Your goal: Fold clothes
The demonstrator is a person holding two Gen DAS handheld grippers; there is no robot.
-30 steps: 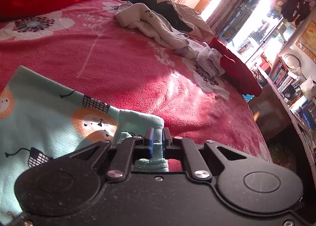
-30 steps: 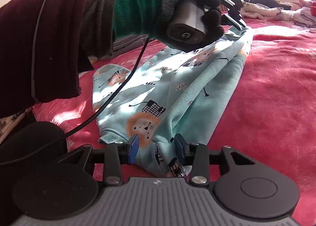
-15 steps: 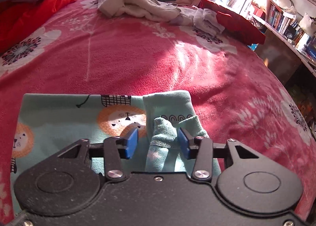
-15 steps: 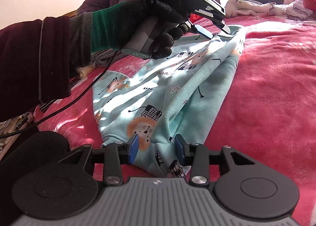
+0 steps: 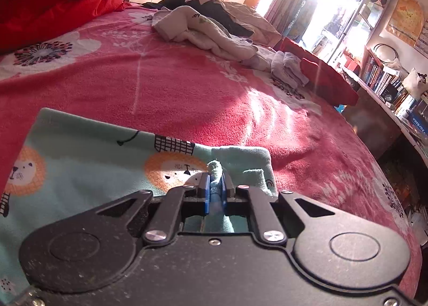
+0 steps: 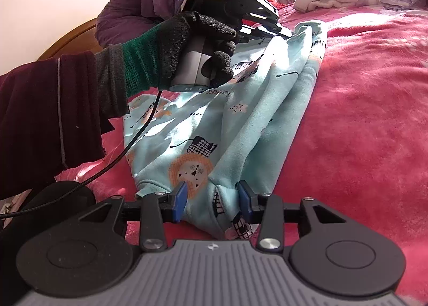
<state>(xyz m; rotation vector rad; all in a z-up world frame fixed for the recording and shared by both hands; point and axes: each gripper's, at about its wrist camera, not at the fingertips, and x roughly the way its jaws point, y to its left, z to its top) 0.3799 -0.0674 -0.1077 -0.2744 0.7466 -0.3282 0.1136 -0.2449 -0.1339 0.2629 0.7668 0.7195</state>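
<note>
A mint-green garment (image 5: 80, 161) with lion prints lies lengthwise on the pink bed blanket (image 5: 187, 92). My left gripper (image 5: 215, 183) is at its far end, jaws closing, blue pads pressed on an upright fold of the hem. From the right wrist view, a gloved hand (image 6: 187, 46) holds that left gripper (image 6: 290, 36) at the garment's (image 6: 240, 119) far corner. My right gripper (image 6: 212, 196) is at the near end. Its pads stand partly apart, a thick bunch of the cloth filling the gap between them.
A pile of loose clothes (image 5: 214, 36) and a red cloth (image 5: 326, 78) lie at the far side of the bed. Bookshelves (image 5: 388, 84) line the right wall. A purple duvet (image 6: 133, 4) sits behind the gloved hand. A black cable trails from the left gripper.
Half a second ago the left jaws stood apart around the hem fold; now they are closed on it, slightly lower. The right gripper has stayed in place on the near end.
</note>
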